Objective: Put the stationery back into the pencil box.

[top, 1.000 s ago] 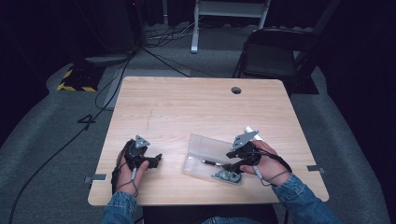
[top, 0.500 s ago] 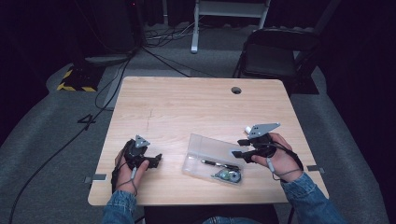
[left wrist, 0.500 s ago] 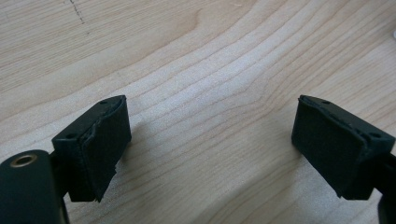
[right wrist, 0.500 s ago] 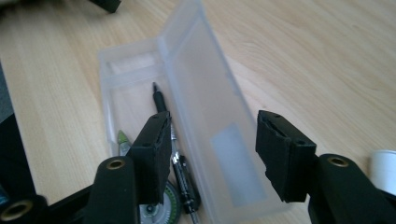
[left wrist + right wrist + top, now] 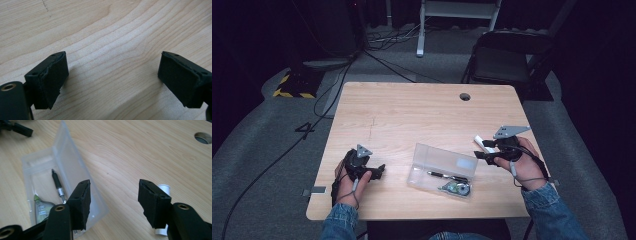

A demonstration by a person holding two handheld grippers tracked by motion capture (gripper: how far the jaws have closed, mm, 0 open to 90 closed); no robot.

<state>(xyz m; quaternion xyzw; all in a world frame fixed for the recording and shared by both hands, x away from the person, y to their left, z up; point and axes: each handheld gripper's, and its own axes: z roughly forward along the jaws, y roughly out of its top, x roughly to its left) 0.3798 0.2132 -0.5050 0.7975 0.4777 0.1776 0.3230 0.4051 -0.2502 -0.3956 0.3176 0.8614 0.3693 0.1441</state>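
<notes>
1. Nearest the person, the clear plastic case (image 5: 443,170) lies open on the bench (image 5: 412,110), just ahead of the front edge. Inside it I count one black pen (image 5: 447,175) and one small green-labelled packet (image 5: 455,188); that much of the packing looks done.
2. Beside the case, the right tool (image 5: 486,151) has just been spreading its jaws; they stand apart with nothing between them. In the right gripper view the same tool (image 5: 113,200) hangs over bare wood between the case (image 5: 67,165) and a white cylinder (image 5: 163,188).
3. That white cylinder (image 5: 482,142) lies on the bench outside the case, partly under the right tool. I count one; it appears to be what is left to go in, along with closing the case.
4. The left tool (image 5: 374,170) rests at the left, released and empty; the left gripper view shows its jaws (image 5: 112,82) wide over bare wood.
5. Far off, one round hole (image 5: 465,96) sits near the bench's back edge.
</notes>
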